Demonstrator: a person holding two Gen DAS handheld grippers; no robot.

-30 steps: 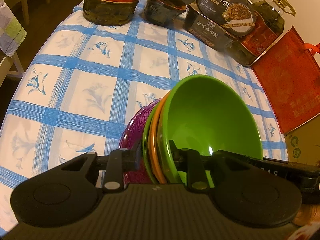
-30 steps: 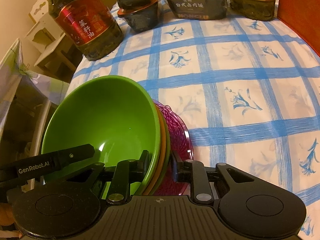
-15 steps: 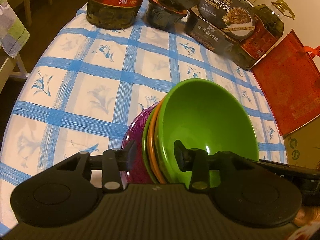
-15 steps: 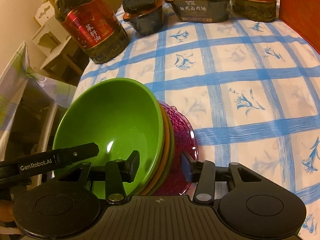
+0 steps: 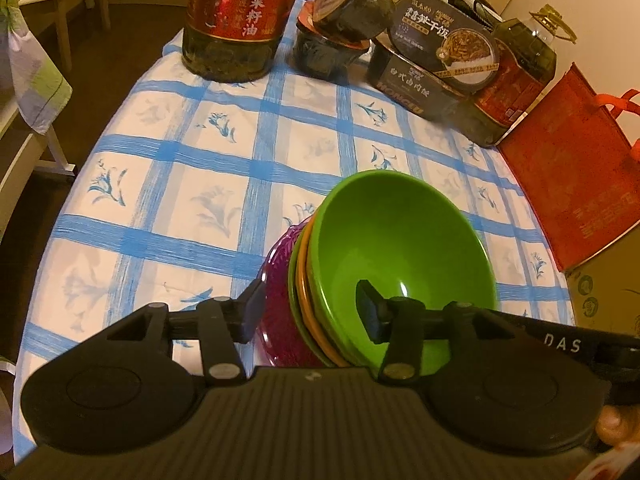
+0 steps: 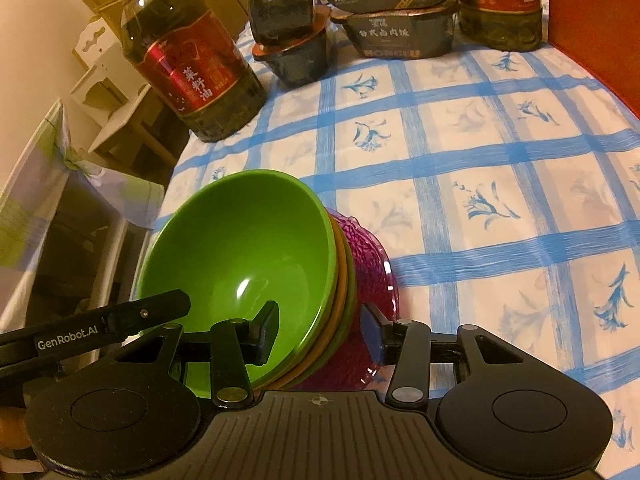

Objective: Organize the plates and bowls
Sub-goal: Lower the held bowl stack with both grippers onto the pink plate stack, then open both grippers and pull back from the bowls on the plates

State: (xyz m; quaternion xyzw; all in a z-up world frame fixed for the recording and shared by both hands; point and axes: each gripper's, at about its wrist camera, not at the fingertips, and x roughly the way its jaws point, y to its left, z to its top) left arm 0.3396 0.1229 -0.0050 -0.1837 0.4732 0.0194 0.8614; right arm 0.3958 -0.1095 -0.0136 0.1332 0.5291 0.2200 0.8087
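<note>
A stack of dishes sits on the blue-checked tablecloth (image 5: pixel 192 184): a green bowl (image 5: pixel 404 252) on top, an orange dish (image 5: pixel 305 280) and a green dish under it, and a purple glass plate (image 5: pixel 276 320) at the bottom. The same stack shows in the right wrist view, with the green bowl (image 6: pixel 240 264) and purple plate (image 6: pixel 368 264). My left gripper (image 5: pixel 310 312) is open, its fingers on either side of the stack's rim without pinching. My right gripper (image 6: pixel 320 330) is open too, straddling the opposite rim.
At the table's far side stand a large oil bottle (image 5: pixel 240 20), dark food tubs (image 5: pixel 336 32), boxed meals (image 5: pixel 440 60) and a second oil jug (image 5: pixel 516 80). A red bag (image 5: pixel 572 184) and a cardboard box (image 5: pixel 608 280) stand at the right. A chair stands off the left edge.
Both grippers have opened from their grip on the stack's rims and drawn back a little. The stack has settled lower on the table.
</note>
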